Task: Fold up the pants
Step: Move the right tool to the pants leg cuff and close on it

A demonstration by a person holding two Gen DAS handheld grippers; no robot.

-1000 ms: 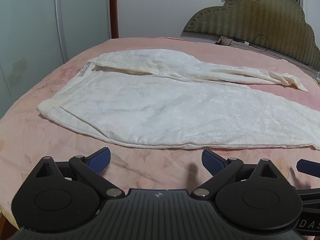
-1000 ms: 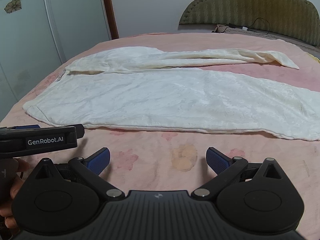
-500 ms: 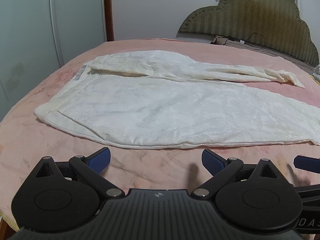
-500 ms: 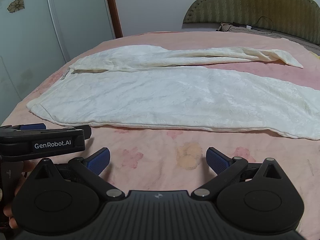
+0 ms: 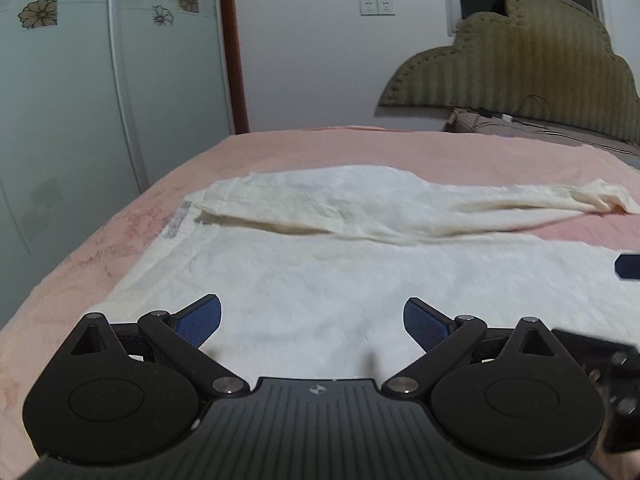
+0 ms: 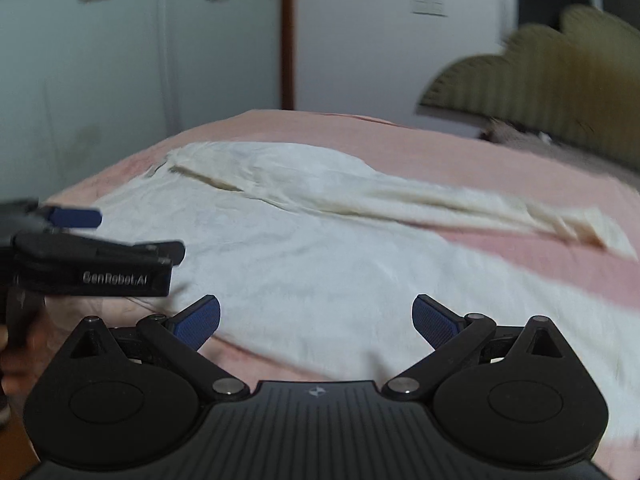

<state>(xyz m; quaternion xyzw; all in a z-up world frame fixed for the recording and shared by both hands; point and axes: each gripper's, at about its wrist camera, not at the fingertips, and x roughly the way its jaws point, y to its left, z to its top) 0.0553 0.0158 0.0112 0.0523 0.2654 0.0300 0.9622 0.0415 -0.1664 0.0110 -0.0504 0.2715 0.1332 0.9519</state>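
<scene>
We find the left gripper (image 5: 312,320) with its jaws spread wide and nothing between its blue pads (image 5: 202,320). It sits low over the near part of the pants (image 5: 320,280), above white cloth; we cannot tell whether the pads touch the fabric. The right gripper (image 6: 316,320) likewise stands with jaws wide apart and empty, poised over the near edge of the same garment, where the hem line meets the pink bedsheet (image 6: 460,152). In the right wrist view the left gripper's body appears at the left margin, bearing white lettering, just beside the right one. In the left wrist view a dark blue pad of the right gripper shows at the far right edge.

The pants lie flat on the bedsheet, cream-white, spread across the middle of the bed. The near leg is laid wide and smooth. The far leg (image 5: 480,204) is narrower and runs toward the right, its cuff ending on bare sheet. The waistband end (image 5: 180,220) lies to the left, with a small grey label visible there.

Beyond the bed we note an olive padded headboard (image 5: 520,64) at right, a white wall with socket plates (image 5: 376,7), a brown door frame (image 5: 234,48), and pale wardrobe panels (image 5: 80,80) with flower decals at left. The right wrist view is motion-blurred.
</scene>
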